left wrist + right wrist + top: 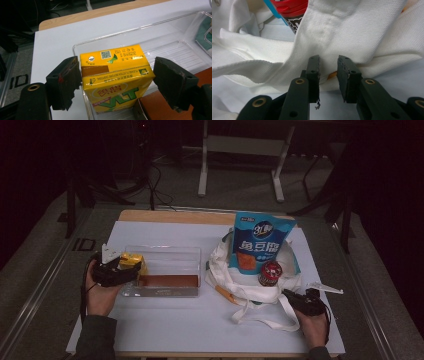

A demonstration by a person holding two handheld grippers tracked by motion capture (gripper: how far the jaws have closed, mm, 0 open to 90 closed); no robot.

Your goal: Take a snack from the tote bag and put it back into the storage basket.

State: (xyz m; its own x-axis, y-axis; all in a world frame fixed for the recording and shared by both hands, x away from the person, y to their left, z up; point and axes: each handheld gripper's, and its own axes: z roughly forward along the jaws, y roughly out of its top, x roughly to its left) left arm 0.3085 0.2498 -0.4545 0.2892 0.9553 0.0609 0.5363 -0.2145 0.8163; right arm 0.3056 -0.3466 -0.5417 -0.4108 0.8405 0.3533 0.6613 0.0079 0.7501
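Note:
My left gripper [116, 270] is shut on a yellow drink carton [133, 262] at the left end of a clear plastic tray [165, 252]. In the left gripper view both pads press the sides of the carton [112, 60], which stands over the tray's near corner [175, 47]. My right gripper [293, 296] lies low at the right, pointing at a white cloth bag [250, 292]. Its jaws [329, 60] stand slightly apart, open, with their tips at a fold of the bag [362, 30] and nothing pinched. A blue snack pouch [260, 240] and a red-lidded can [270, 272] sit in the bag.
A brown flat box [167, 281] lies along the tray's near side. An orange strip [225, 295] pokes out under the bag. The bag's strap [260, 322] loops toward the table's front edge. White mat covers the table; dark floor and frame legs lie beyond.

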